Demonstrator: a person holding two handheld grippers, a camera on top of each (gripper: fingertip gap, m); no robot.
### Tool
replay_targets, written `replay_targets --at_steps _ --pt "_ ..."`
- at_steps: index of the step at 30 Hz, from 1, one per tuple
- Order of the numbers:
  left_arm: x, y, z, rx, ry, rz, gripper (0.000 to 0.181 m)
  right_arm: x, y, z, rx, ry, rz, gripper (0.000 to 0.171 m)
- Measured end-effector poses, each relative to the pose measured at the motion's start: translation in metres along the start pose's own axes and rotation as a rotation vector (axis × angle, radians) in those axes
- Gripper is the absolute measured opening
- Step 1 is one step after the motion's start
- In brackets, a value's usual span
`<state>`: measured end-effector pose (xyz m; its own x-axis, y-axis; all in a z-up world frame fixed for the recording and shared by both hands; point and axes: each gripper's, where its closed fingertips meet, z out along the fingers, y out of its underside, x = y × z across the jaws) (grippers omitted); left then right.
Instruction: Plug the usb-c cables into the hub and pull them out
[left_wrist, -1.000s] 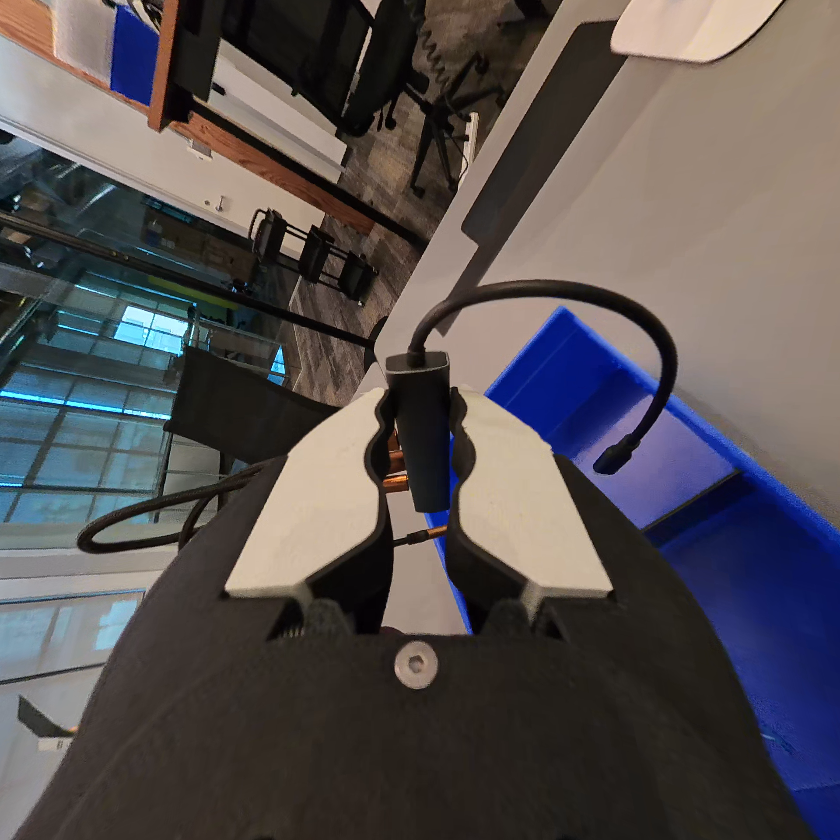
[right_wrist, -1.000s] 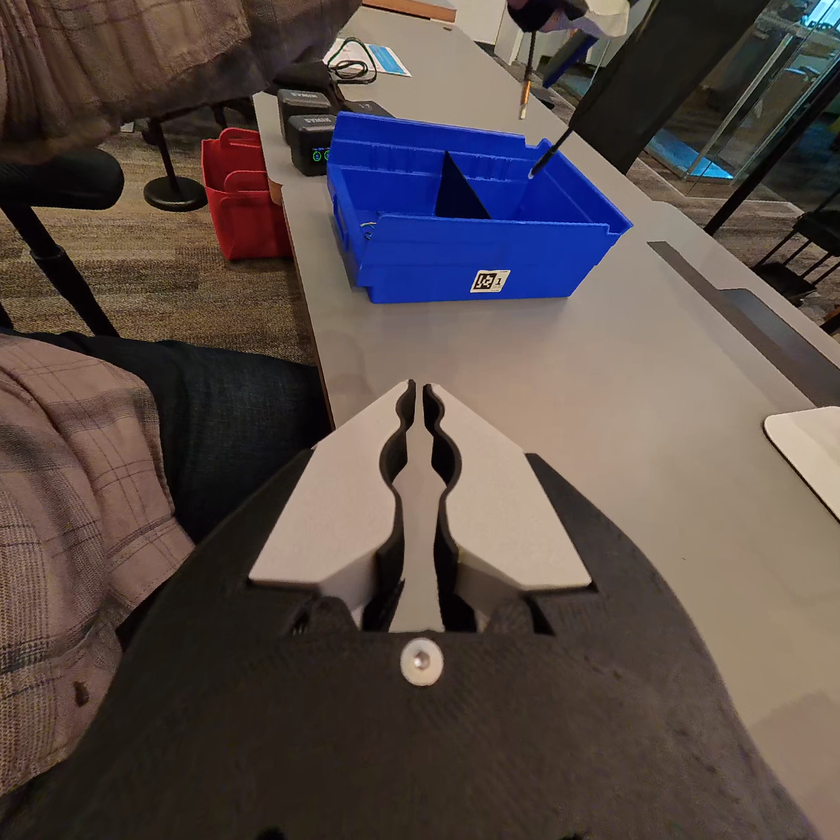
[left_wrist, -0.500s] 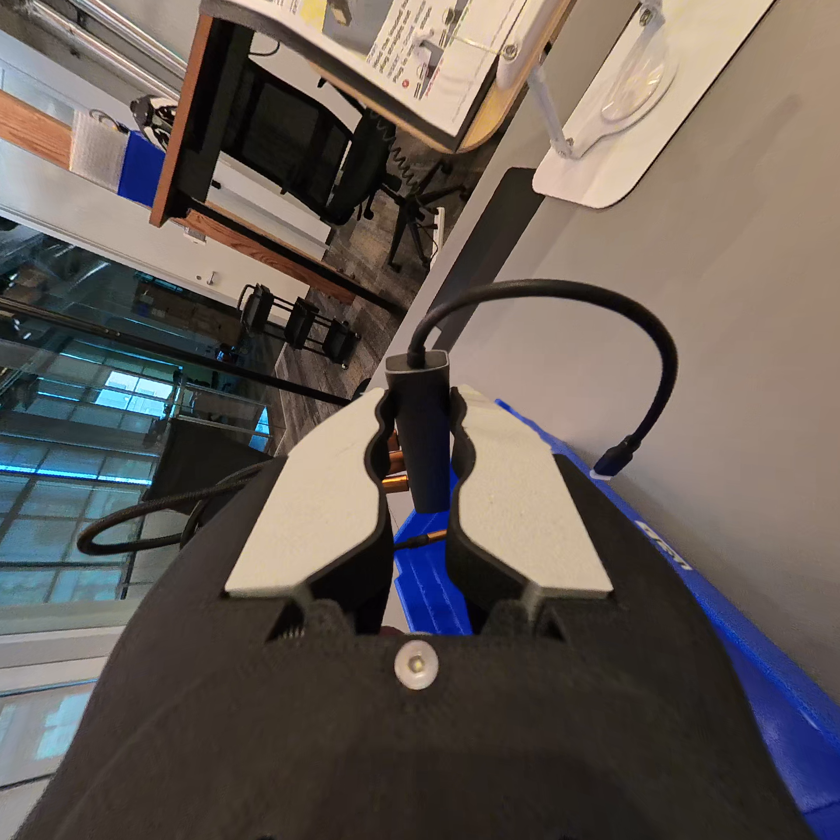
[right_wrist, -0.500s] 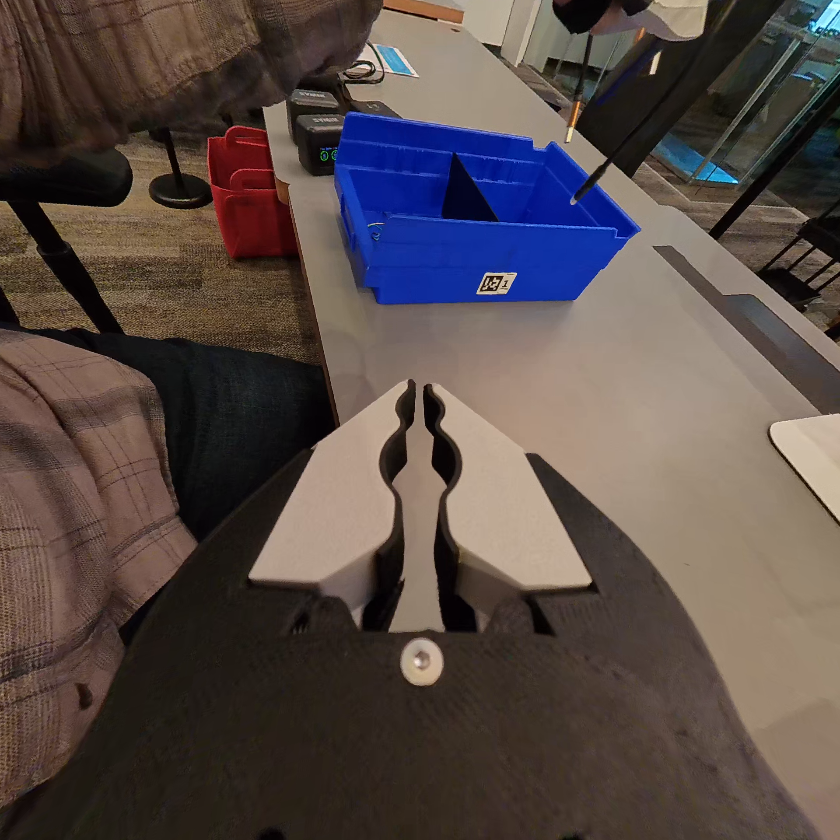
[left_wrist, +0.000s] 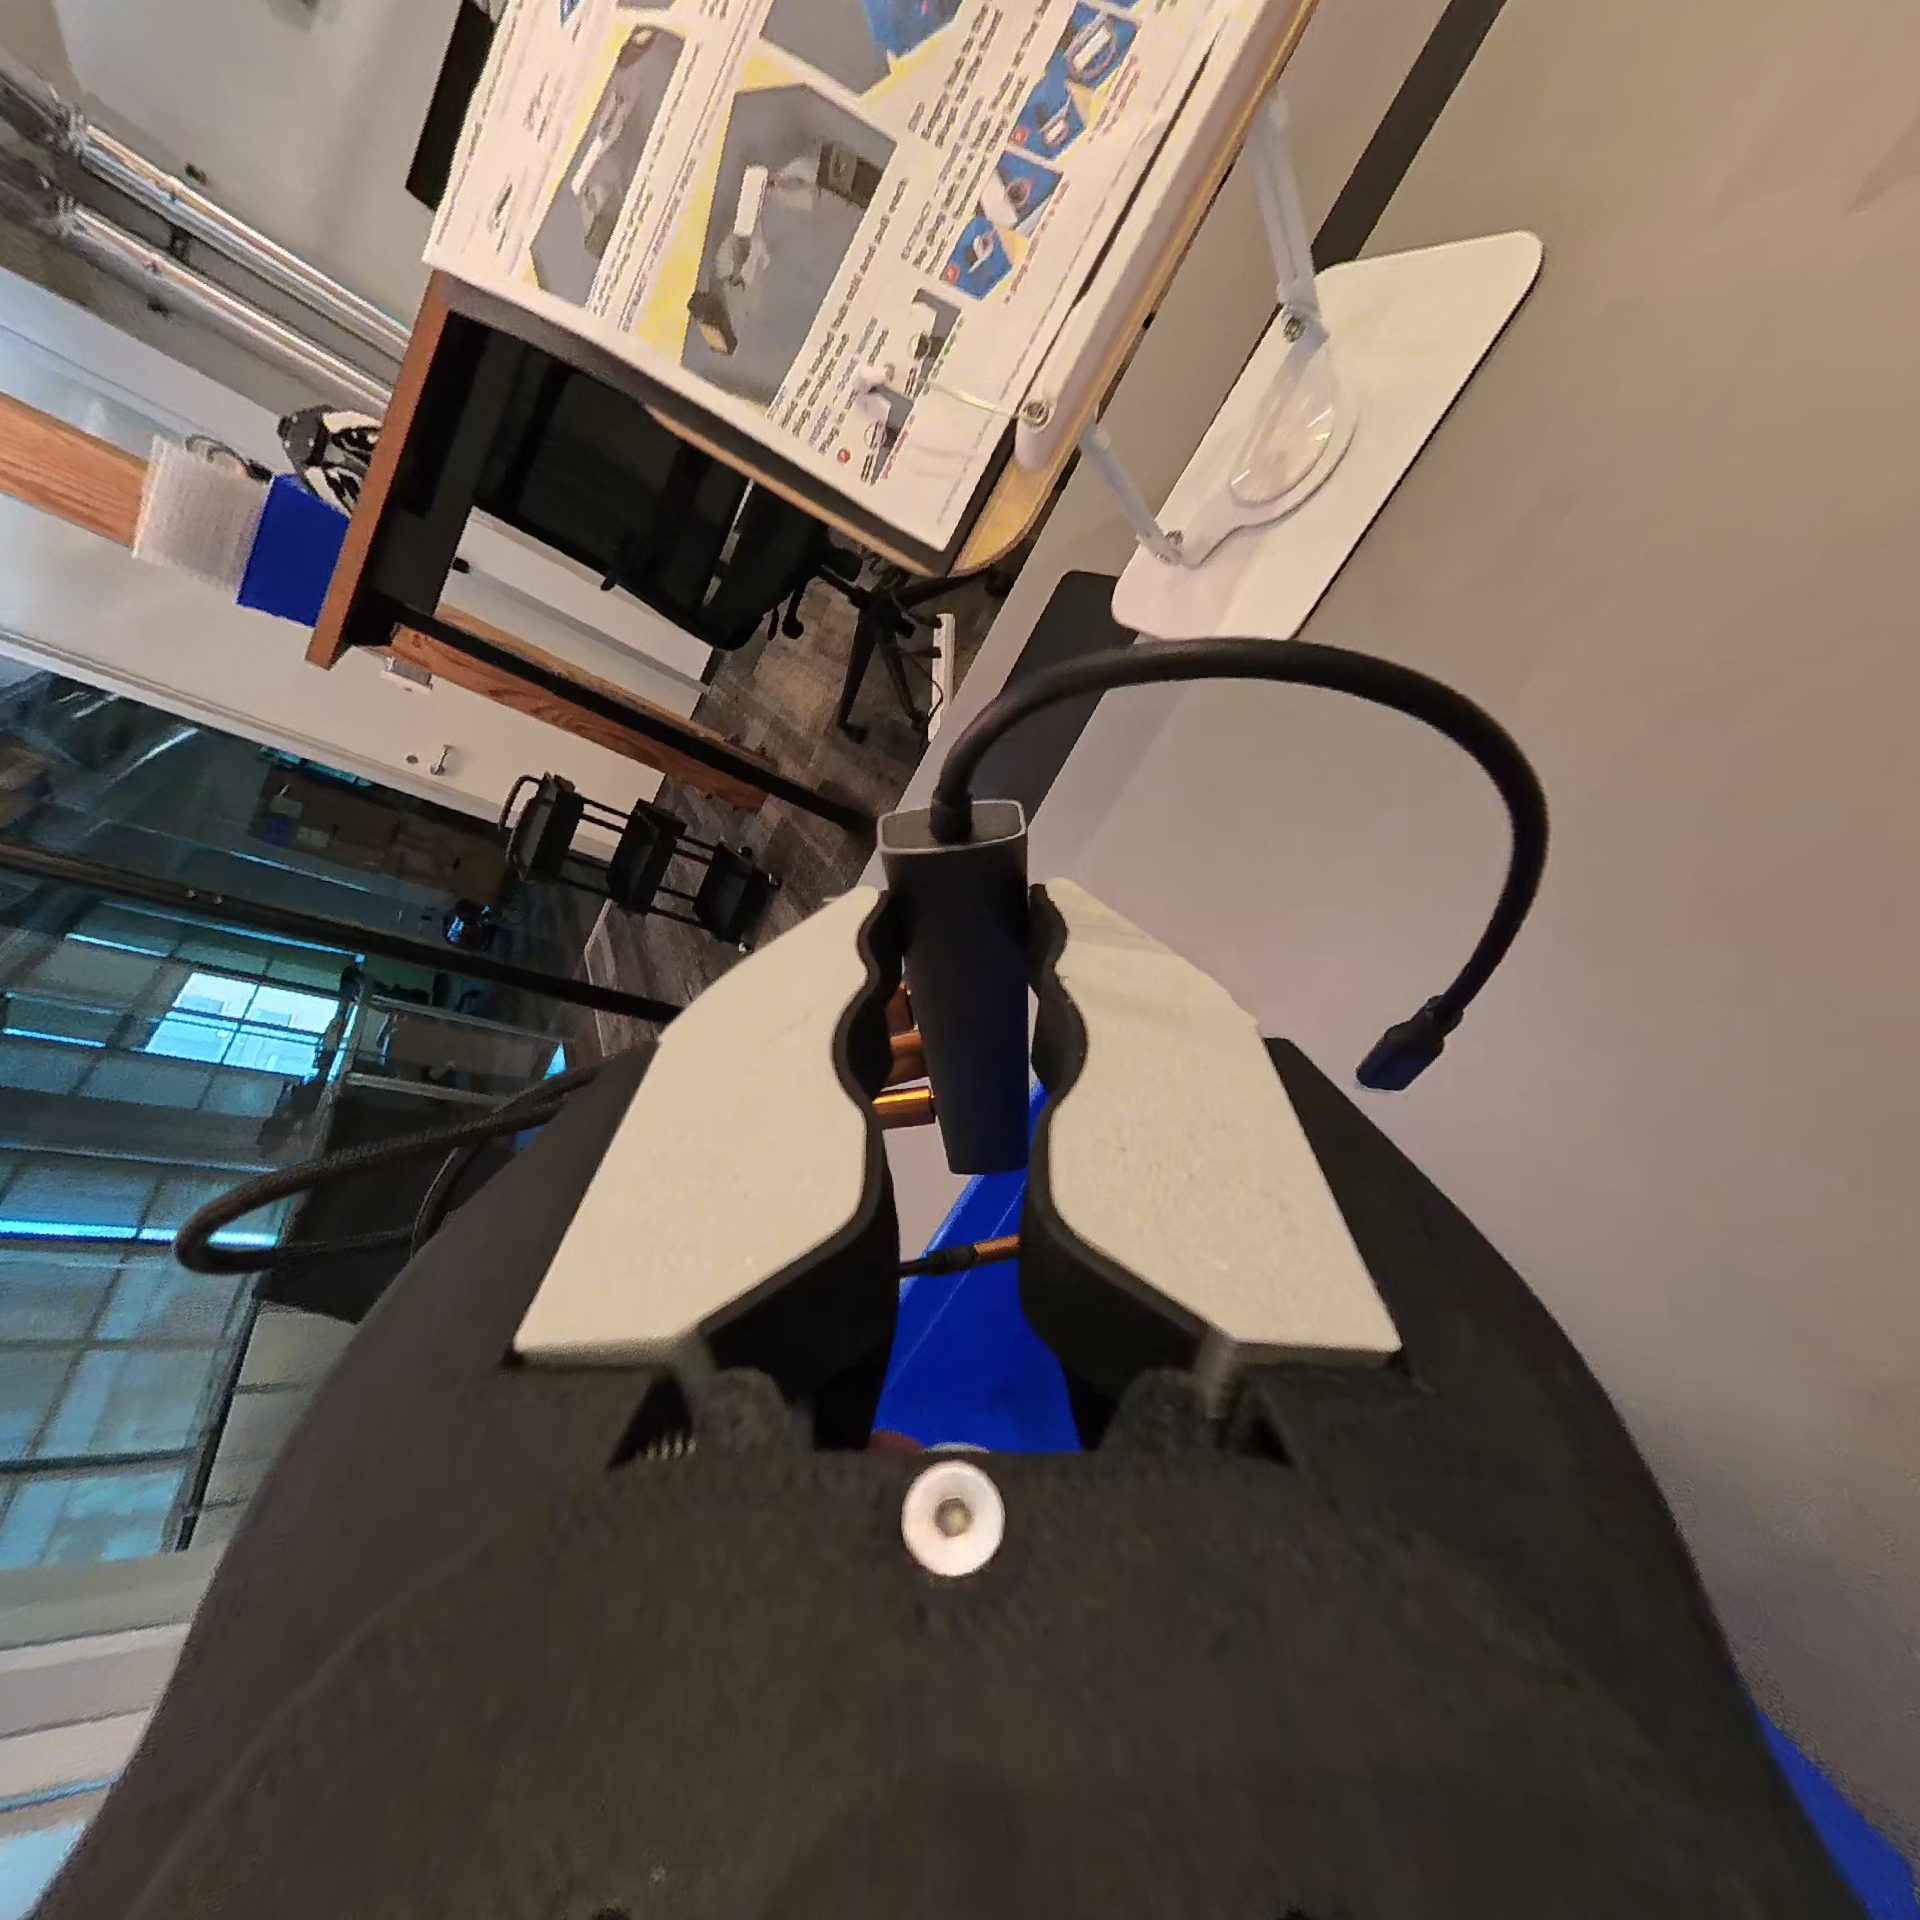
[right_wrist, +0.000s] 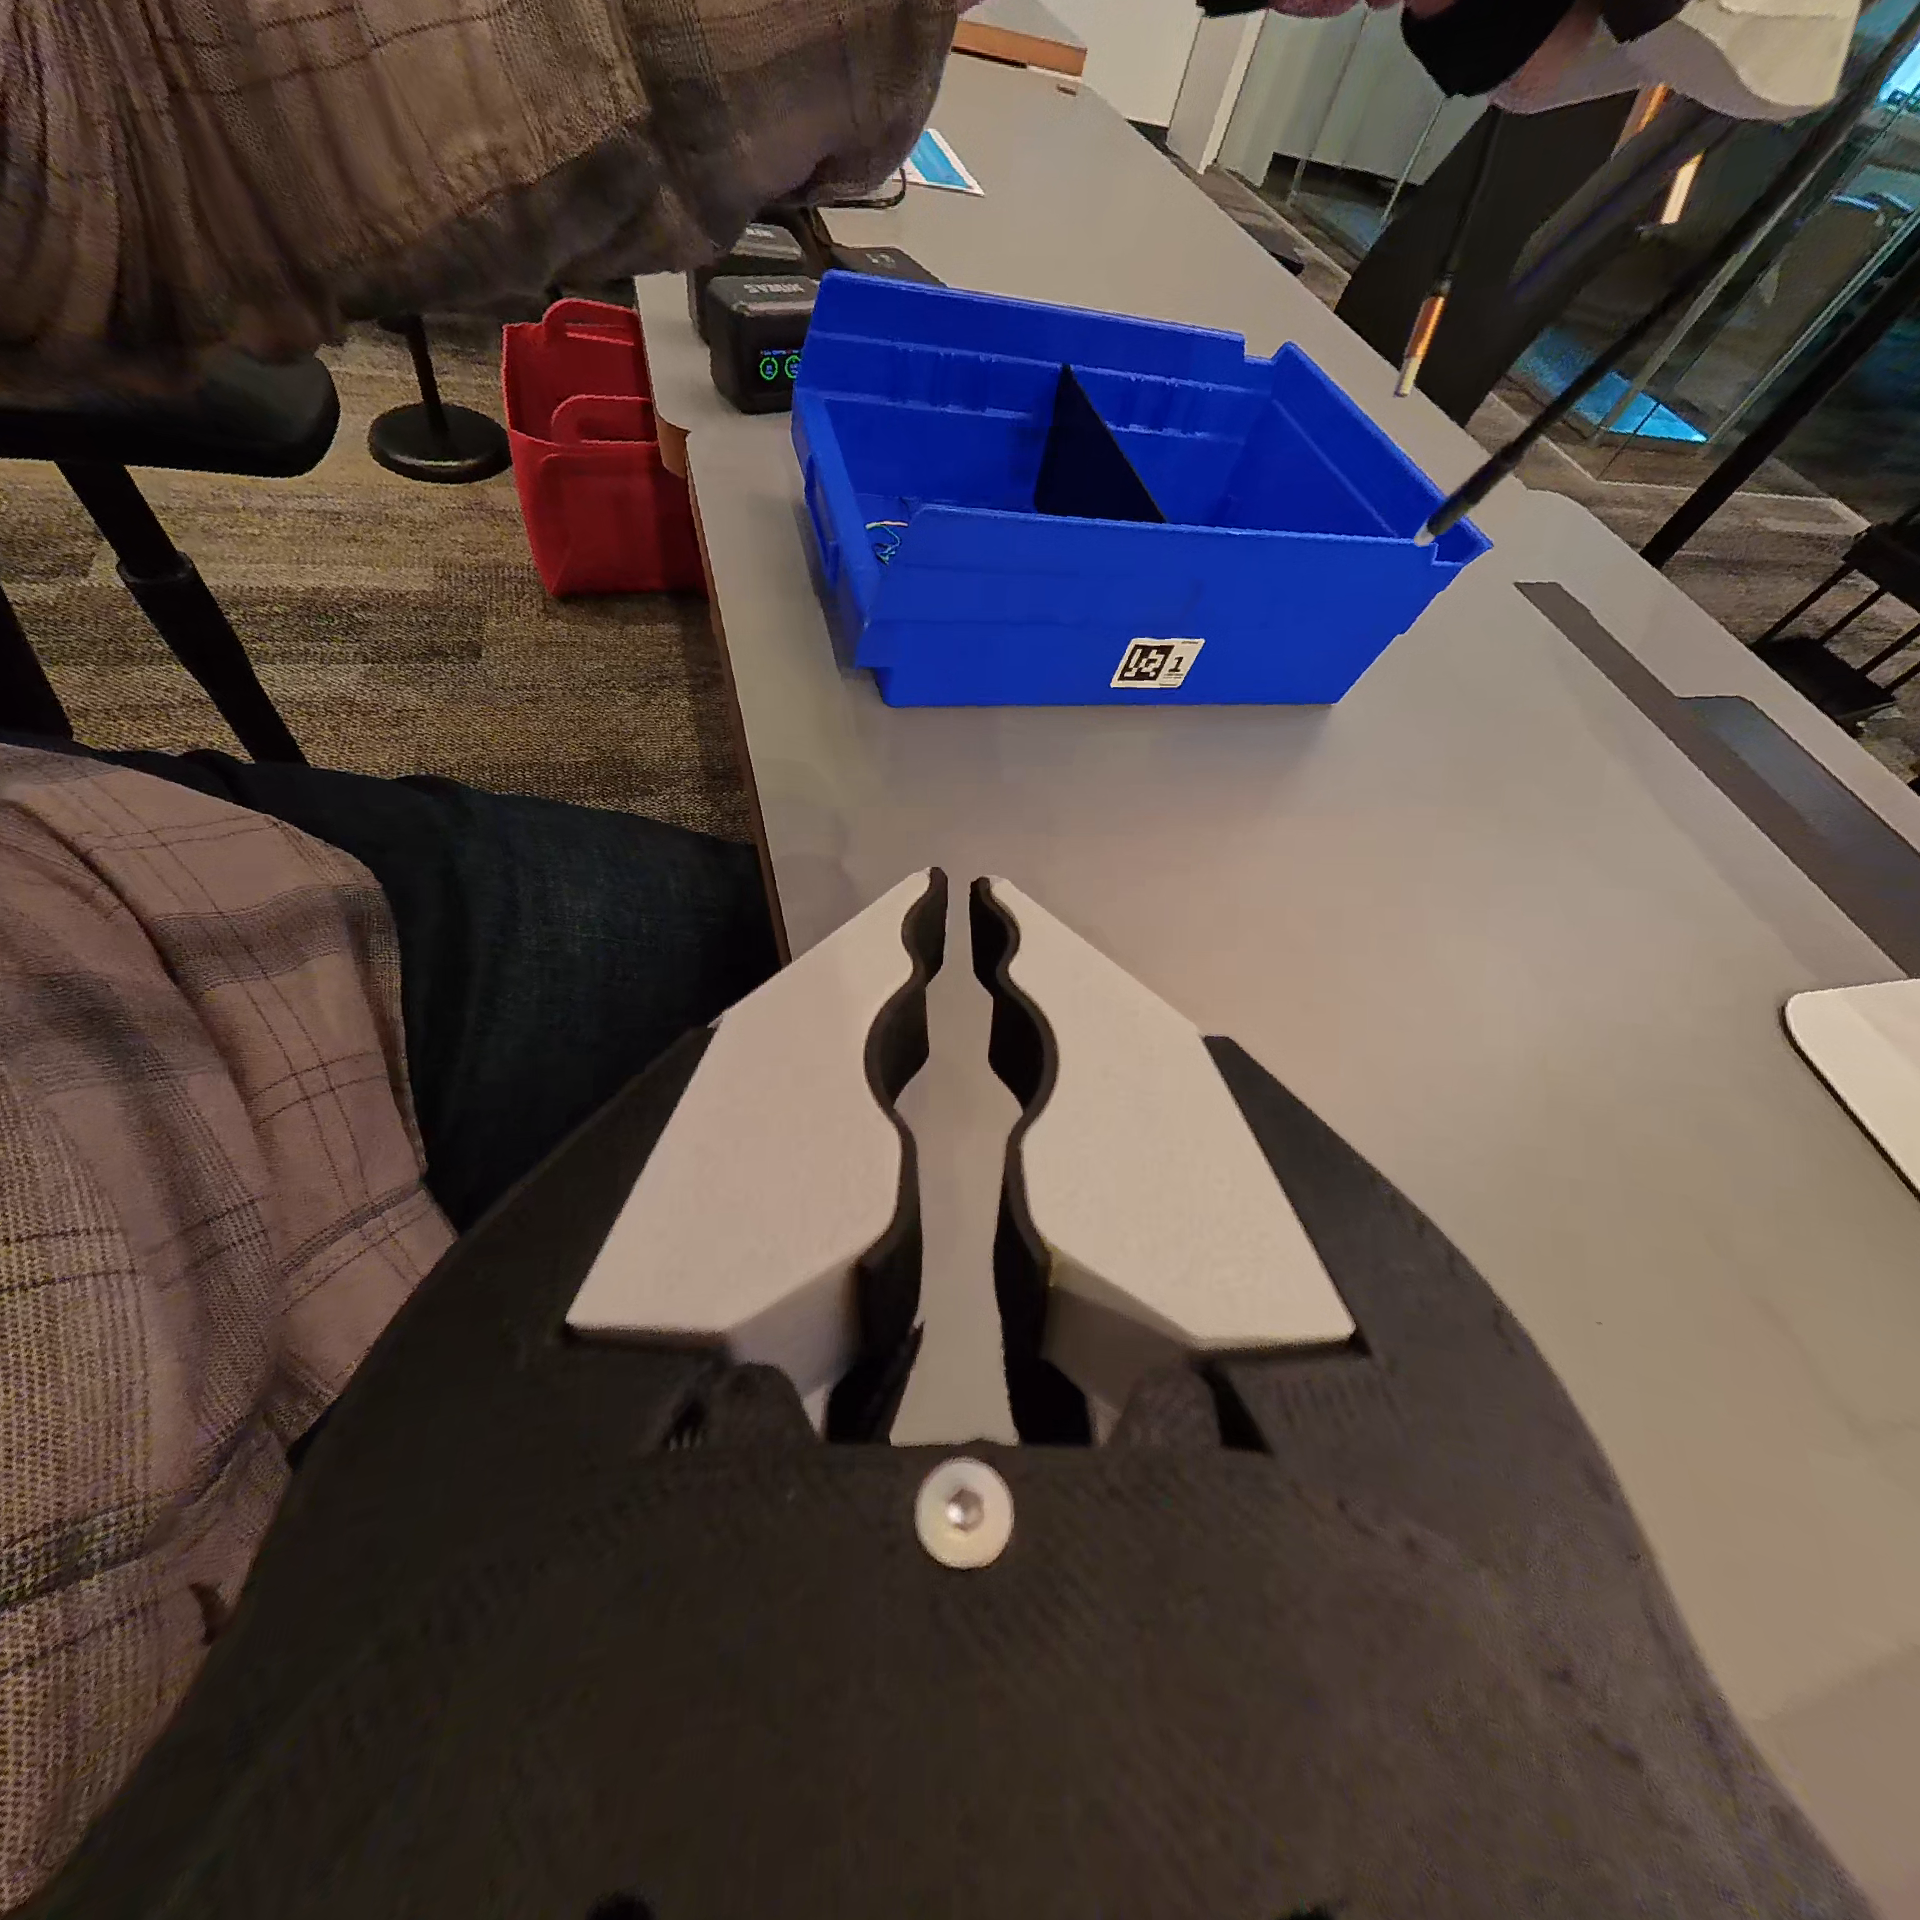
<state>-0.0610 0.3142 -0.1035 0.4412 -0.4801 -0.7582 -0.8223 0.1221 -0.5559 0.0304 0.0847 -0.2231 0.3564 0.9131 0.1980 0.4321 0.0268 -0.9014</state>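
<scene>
Up in the left wrist view, left gripper (left_wrist: 956, 914) clamped on the hub (left_wrist: 961, 987), its tail cable (left_wrist: 1351, 707) arcing right over the table (left_wrist: 1662, 935), braided cables (left_wrist: 364, 1174) trailing left. Then the right wrist view: right gripper (right_wrist: 958, 894) over the table, jaws nearly together, holding nothing; blue bin (right_wrist: 1091, 613) well ahead.

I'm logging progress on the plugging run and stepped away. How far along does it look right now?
Done: the left tongs are shut on the hub, lifted above the blue bin, and copper-coloured plugs already sit in its side. In hand: carrying the hub, its own cable dangling free. Left: the right tongs are shut and empty over the table, so further plugging or pulling remains.
</scene>
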Motion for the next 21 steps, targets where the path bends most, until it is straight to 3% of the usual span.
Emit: replay_targets --at_steps 21 --pt "0.057 -0.054 0.003 0.168 0.174 -0.075 0.023 0.024 -0.008 -0.016 0.057 0.085 0.027 0.002"
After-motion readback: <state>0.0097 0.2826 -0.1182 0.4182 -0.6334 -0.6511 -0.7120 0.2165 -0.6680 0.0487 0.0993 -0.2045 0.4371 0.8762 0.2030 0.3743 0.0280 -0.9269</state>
